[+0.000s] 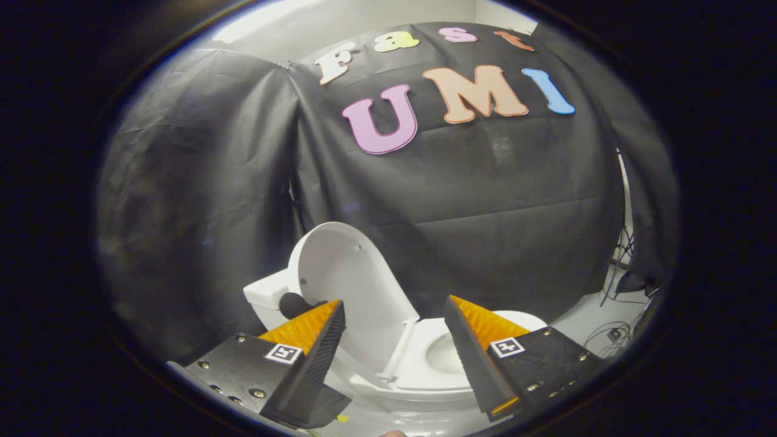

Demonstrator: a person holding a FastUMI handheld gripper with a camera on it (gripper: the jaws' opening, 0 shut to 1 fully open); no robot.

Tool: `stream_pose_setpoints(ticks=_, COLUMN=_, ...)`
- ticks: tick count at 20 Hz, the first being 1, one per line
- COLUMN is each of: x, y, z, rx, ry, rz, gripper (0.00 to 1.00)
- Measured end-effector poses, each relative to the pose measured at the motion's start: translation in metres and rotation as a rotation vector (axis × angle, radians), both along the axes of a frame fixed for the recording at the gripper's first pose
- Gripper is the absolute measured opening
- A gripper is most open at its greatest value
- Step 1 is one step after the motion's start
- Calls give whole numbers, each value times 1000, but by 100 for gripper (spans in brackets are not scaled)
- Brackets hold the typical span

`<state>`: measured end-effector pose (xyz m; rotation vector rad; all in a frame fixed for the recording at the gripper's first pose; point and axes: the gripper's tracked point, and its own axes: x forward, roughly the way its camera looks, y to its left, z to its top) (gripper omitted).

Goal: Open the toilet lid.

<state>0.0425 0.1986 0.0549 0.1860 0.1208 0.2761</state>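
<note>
Hand-held gripper (394, 340) spread wide and grasping nothing, toilet just ahead with its lid already raised

Gripper view: the toilet lid (346, 285) stands upright, leaning slightly toward the tank (267, 297) at far left, its long axis running up and down; it rises between the fingers and beyond their tips, nearer the left finger. The seat (425, 358) lies flat to the right of the lid, reaching behind the right finger. No finger seems to touch the lid, though fisheye distortion blurs that gap; the task looks complete
</note>
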Motion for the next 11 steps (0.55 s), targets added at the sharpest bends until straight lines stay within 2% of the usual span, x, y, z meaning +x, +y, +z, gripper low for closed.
stream_pose_setpoints(ticks=11, x=-17, y=-128, z=4, rx=-80, ry=-48, rz=-127, gripper=99)
